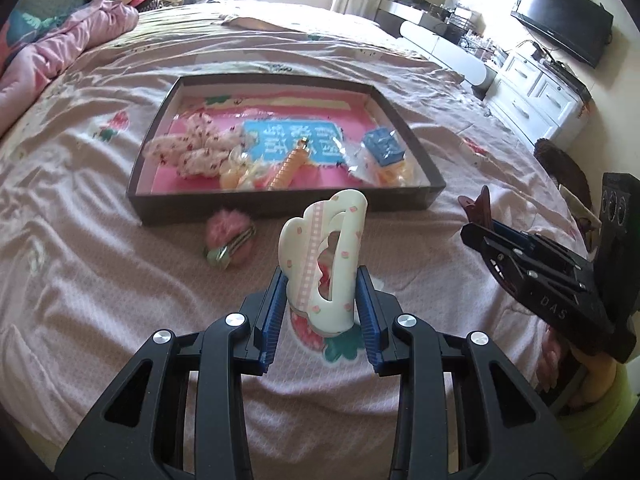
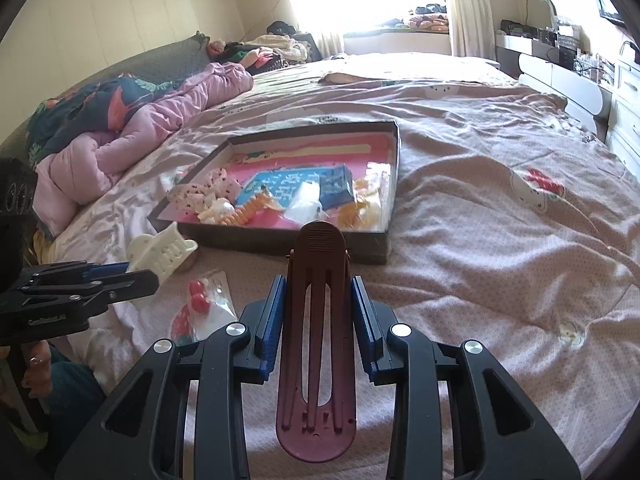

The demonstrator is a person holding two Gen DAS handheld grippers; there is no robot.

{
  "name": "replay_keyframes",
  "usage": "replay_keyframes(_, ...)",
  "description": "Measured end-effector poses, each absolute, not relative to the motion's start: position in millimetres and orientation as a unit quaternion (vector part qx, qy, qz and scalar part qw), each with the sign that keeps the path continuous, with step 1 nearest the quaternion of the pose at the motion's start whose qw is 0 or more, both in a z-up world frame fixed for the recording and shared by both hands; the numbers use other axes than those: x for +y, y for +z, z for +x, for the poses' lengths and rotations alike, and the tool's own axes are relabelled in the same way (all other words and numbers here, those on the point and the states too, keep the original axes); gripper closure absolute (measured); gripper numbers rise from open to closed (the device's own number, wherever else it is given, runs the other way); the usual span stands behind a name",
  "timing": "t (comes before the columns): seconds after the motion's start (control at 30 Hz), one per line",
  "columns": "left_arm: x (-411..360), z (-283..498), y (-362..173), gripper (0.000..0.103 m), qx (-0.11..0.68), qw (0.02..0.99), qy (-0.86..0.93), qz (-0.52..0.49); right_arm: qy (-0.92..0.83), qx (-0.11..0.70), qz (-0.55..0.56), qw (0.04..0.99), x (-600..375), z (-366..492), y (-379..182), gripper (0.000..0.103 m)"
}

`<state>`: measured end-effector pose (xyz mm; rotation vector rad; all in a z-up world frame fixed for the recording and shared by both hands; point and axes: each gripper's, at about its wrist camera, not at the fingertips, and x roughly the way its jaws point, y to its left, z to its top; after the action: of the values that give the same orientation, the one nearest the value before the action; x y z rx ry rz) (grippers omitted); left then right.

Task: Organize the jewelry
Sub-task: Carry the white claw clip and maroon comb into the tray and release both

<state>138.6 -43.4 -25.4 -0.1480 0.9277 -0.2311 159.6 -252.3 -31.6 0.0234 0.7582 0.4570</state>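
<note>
My left gripper (image 1: 322, 280) is shut on a cream claw hair clip (image 1: 326, 256) with small pink dots, held upright above the bed. My right gripper (image 2: 319, 284) is shut on a long maroon hair clip (image 2: 318, 340), and it also shows at the right of the left wrist view as the right gripper (image 1: 480, 220). Ahead of both lies a shallow dark box (image 1: 280, 204) with a pink floor, holding floral scrunchies (image 1: 192, 148), an orange comb clip (image 1: 290, 164) and bagged pieces (image 1: 384, 156). A pink fluffy clip (image 1: 230, 242) lies on the sheet before the box.
A small clear bag with red beads (image 2: 204, 304) lies on the bed near the left gripper (image 2: 120, 276). A pink quilt (image 2: 140, 128) is bunched at the left. White drawers (image 1: 536, 96) and a television (image 1: 564, 16) stand at the right beyond the bed edge.
</note>
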Motion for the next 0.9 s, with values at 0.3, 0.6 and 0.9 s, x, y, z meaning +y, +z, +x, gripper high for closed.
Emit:
replay_keyframes(0.3, -44, 160, -12, 0.077, 0.432, 0.893, -0.111, -0.060, 0.229, 0.358, 0.005, 0.905, -236, 173, -17, 0.072)
replay_keyframes(0.6, -21, 189, -3, 0.077, 0.422, 0.899, -0.094, -0.068, 0.239, 0.349, -0.013, 0.906, -214, 191, -8, 0.072)
replay_keyframes(0.9, 2, 216, -8, 0.077, 0.424, 0.900, -0.071, -0.066, 0.242, 0.346, -0.027, 0.906, -192, 218, -5, 0.072)
